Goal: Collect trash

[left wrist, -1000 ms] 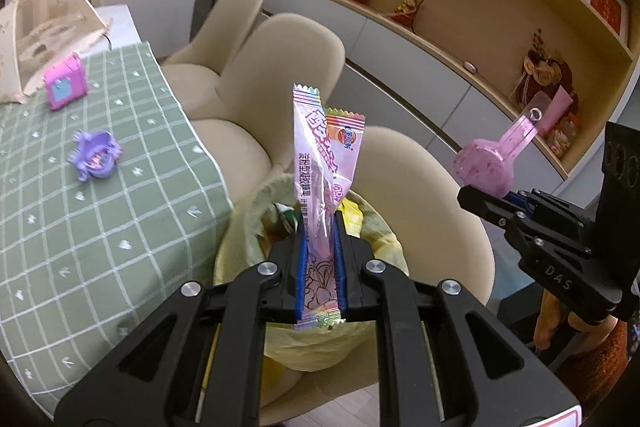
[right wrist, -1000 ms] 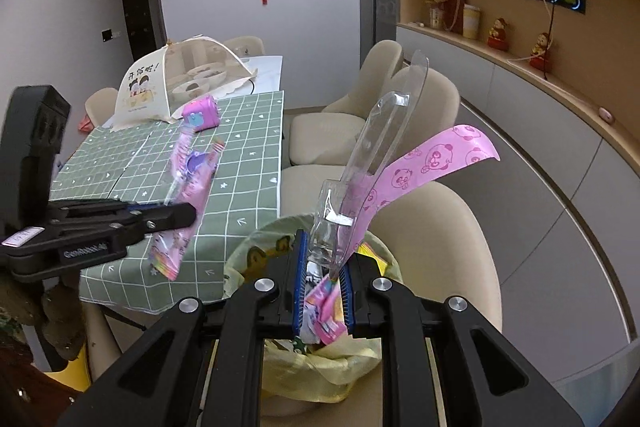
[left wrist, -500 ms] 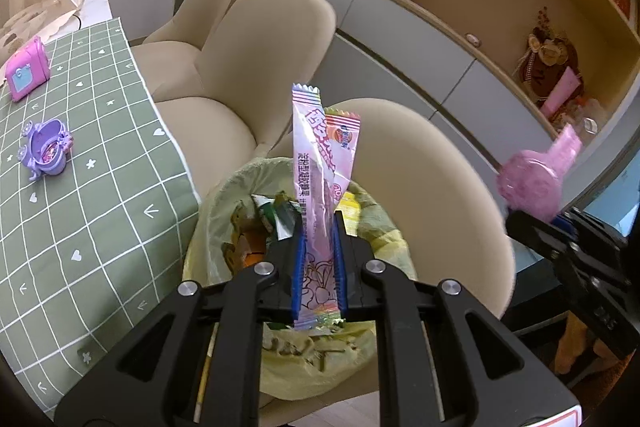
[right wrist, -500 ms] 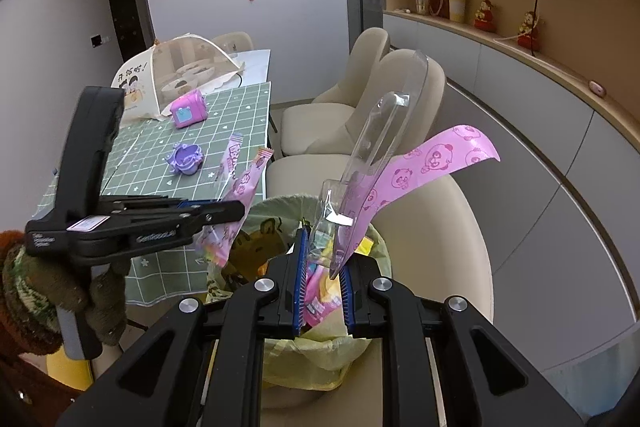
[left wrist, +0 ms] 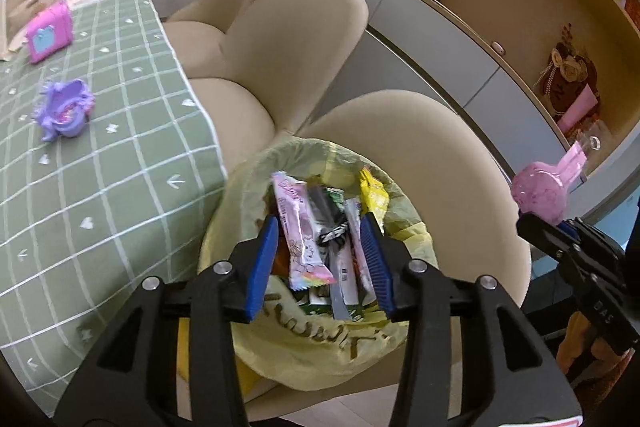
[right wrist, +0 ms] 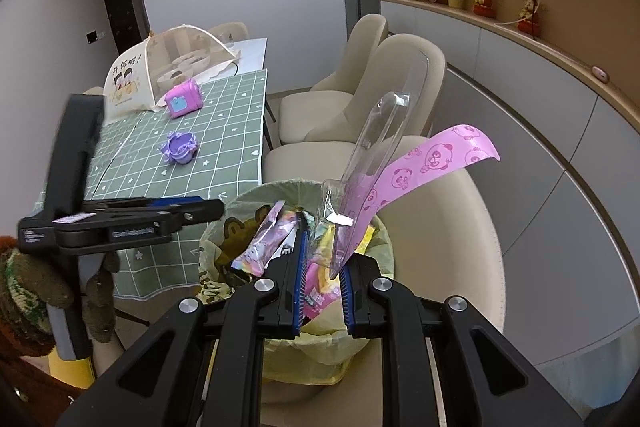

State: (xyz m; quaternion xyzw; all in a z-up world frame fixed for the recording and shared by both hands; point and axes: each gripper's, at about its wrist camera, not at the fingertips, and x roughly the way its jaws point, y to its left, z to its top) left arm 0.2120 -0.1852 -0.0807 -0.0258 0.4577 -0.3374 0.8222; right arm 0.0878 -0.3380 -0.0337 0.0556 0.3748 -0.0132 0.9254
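A green checked tablecloth (left wrist: 120, 155) carries a purple toy (left wrist: 64, 107) and a pink box (left wrist: 49, 35); cream chairs (left wrist: 280, 39) stand beside it, shelves beyond. Above the yellow-lined bin (left wrist: 320, 343), the left gripper (left wrist: 320, 259), clamped on the pink wrapper (left wrist: 302, 235) a second ago, is now opening, the wrapper loose between its jaws. The right gripper (right wrist: 323, 287) stays clamped on clear plastic packaging (right wrist: 372, 163) with a pink panda strip.

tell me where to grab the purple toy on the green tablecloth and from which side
Grip the purple toy across its round body, coming straight down from above. It lies low and flat on the checked tablecloth, apart from the pink toy case, with frilly edges that would slip from a sideways pinch.
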